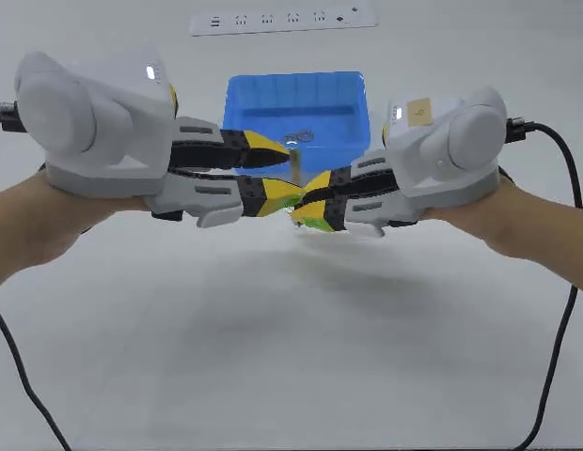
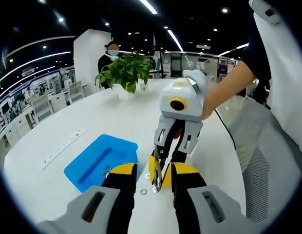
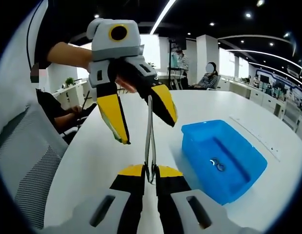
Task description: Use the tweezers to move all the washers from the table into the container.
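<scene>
The thin metal tweezers (image 3: 150,141) stick out from my right gripper (image 3: 150,171), which is shut on them. Their tips reach between the spread yellow fingers of my left gripper (image 3: 148,131), which is open and not touching them. In the left gripper view the tweezers (image 2: 156,171) point down between my left gripper's (image 2: 155,171) jaws, close to a washer (image 2: 155,189) on the white table, with another washer (image 2: 143,191) beside it. The blue container (image 1: 296,83) stands just beyond both grippers and holds a few washers (image 3: 217,165). In the head view the left gripper (image 1: 291,174) and right gripper (image 1: 306,202) meet tip to tip.
A white power strip (image 1: 282,19) lies behind the container. Black cables (image 1: 559,310) trail from both grippers across the near table. A potted plant (image 2: 124,73) stands far along the table, and a mesh chair (image 3: 29,165) is beside it.
</scene>
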{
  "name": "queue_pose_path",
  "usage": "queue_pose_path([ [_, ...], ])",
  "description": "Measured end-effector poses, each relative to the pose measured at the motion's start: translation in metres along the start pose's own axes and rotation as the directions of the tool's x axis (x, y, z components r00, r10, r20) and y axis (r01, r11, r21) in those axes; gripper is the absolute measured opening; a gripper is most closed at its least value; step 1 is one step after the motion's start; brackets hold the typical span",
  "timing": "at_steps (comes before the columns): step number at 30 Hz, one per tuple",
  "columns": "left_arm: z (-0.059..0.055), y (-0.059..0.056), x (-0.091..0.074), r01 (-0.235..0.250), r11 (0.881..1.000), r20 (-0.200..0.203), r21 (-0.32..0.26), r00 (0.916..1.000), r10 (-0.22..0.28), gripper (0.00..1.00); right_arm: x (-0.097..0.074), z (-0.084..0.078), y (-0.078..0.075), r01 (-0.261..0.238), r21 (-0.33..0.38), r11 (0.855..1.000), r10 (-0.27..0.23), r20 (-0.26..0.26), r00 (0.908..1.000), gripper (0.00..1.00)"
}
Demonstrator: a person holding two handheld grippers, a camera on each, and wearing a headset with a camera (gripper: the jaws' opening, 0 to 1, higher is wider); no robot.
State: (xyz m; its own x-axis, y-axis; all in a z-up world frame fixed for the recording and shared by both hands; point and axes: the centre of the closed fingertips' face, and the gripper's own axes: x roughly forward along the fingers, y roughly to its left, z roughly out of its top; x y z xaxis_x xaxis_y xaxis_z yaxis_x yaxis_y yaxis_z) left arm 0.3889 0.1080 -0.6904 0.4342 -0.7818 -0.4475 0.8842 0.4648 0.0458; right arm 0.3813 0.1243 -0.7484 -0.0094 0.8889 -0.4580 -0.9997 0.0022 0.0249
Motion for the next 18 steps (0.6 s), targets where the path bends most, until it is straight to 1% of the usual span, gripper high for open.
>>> queue_pose_path([
  [1, 0.000, 0.002, -0.002, -0.017, 1.000, 0.001, 0.008, 0.9999, 0.017, 0.39, -0.001, 0.001, 0.000, 0.000, -0.001, 1.000, 0.000, 0.001, 1.0000, 0.09],
  [2, 0.000, 0.002, -0.003, -0.023, 1.000, 0.002, 0.009, 0.9997, 0.023, 0.42, -0.001, 0.003, 0.001, -0.001, -0.006, 1.000, 0.001, -0.001, 1.0000, 0.09],
  [3, -0.001, 0.003, -0.006, -0.036, 0.999, 0.003, 0.002, 0.9993, 0.036, 0.46, -0.002, 0.004, 0.001, -0.001, -0.010, 1.000, 0.001, -0.003, 1.0000, 0.09],
  [5, -0.003, 0.006, -0.012, -0.067, 0.998, -0.006, -0.019, 0.9978, 0.067, 0.50, -0.004, 0.008, 0.001, -0.002, -0.015, 1.000, 0.001, -0.003, 1.0000, 0.09],
  [9, -0.007, 0.006, -0.024, -0.104, 0.994, 0.004, -0.041, 0.9945, 0.105, 0.57, -0.008, 0.019, 0.000, 0.001, -0.022, 1.000, -0.001, 0.002, 1.0000, 0.09],
  [11, -0.008, 0.004, -0.030, -0.114, 0.992, 0.010, -0.051, 0.9934, 0.114, 0.60, -0.012, 0.026, -0.002, 0.006, -0.036, 0.999, -0.006, 0.006, 1.0000, 0.09],
  [14, -0.007, 0.000, -0.039, -0.112, 0.989, 0.041, -0.100, 0.9923, 0.117, 0.68, -0.018, 0.037, -0.005, 0.010, -0.038, 0.999, -0.009, 0.024, 0.9997, 0.09],
  [18, -0.008, -0.003, -0.049, -0.119, 0.985, 0.063, -0.122, 0.9899, 0.127, 0.77, -0.024, 0.047, -0.010, 0.021, -0.051, 0.998, -0.020, 0.026, 0.9995, 0.09],
])
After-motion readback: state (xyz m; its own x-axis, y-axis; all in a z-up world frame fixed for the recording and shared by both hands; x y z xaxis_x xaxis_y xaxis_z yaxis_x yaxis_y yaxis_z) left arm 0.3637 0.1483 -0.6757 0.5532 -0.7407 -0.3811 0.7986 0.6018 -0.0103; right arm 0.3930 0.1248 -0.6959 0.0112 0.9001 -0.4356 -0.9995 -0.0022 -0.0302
